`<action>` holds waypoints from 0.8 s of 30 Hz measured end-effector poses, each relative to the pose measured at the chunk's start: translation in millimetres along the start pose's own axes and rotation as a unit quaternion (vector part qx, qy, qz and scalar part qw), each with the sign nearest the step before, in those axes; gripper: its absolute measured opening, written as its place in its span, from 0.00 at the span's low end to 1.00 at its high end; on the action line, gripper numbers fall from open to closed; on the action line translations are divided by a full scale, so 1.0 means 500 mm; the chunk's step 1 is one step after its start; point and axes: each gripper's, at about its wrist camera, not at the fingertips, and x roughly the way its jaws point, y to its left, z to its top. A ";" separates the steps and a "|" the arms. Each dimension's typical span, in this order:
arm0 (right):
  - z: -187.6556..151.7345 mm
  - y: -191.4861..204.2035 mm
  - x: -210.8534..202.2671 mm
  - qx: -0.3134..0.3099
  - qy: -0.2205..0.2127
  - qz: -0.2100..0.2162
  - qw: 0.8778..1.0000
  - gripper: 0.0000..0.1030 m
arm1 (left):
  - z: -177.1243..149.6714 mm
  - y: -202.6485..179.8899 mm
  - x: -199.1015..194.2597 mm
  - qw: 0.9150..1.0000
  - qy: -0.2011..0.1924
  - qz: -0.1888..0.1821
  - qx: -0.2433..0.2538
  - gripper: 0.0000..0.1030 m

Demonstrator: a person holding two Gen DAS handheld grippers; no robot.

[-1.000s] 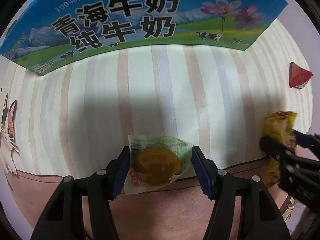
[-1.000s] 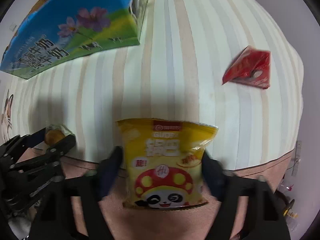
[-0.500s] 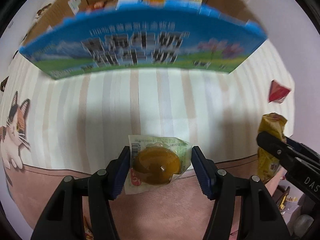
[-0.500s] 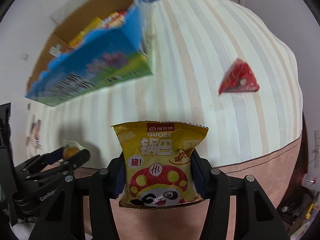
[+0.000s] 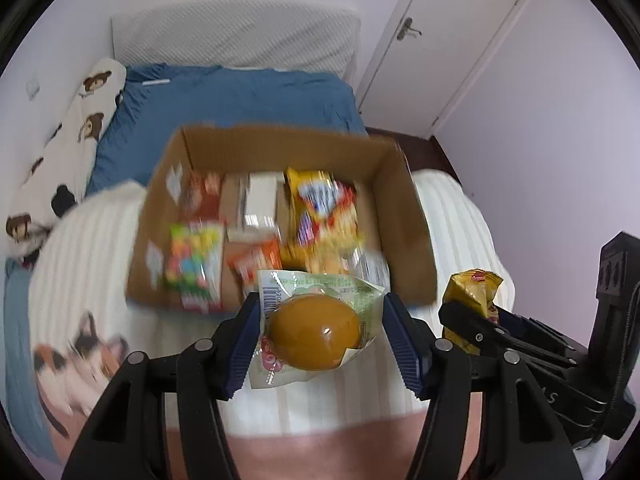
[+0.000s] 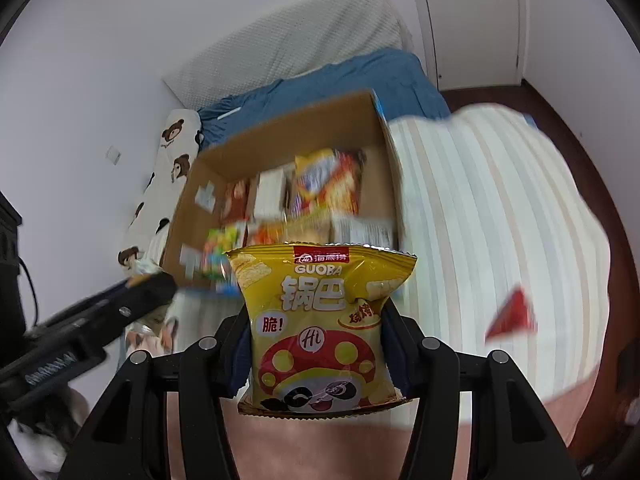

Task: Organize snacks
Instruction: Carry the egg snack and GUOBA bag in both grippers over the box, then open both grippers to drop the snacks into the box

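My left gripper (image 5: 320, 332) is shut on a clear packet with a brown round snack (image 5: 314, 332), held in the air near the front edge of the open cardboard box (image 5: 404, 200). My right gripper (image 6: 316, 344) is shut on a yellow panda crisp bag (image 6: 320, 328), also raised in front of the box (image 6: 280, 136). The box holds several snack packs. The right gripper with its yellow bag shows at the right of the left wrist view (image 5: 472, 304). The left gripper shows at the left of the right wrist view (image 6: 132, 296).
The box stands on a striped blanket (image 5: 80, 248) on a bed. A red triangular packet (image 6: 514, 316) lies on the blanket to the right. A blue sheet (image 5: 240, 100), a bear-print pillow (image 5: 76, 132) and a white door (image 5: 444, 36) lie beyond.
Both grippers have risen with their snacks. The view went from the box's blue printed side wall to looking down into the open box.
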 end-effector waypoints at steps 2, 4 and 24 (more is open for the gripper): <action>0.049 0.011 0.012 -0.003 -0.001 -0.003 1.000 0.55 | 0.053 0.009 0.012 1.000 -0.004 0.009 0.001 0.56; 0.100 0.020 0.041 -0.002 -0.003 -0.007 1.000 0.55 | 0.100 0.019 0.041 1.000 -0.002 0.016 -0.002 0.56; 0.324 -0.025 0.359 0.078 0.086 -0.067 0.991 1.00 | 0.262 0.177 0.409 0.981 0.176 0.056 -0.068 0.63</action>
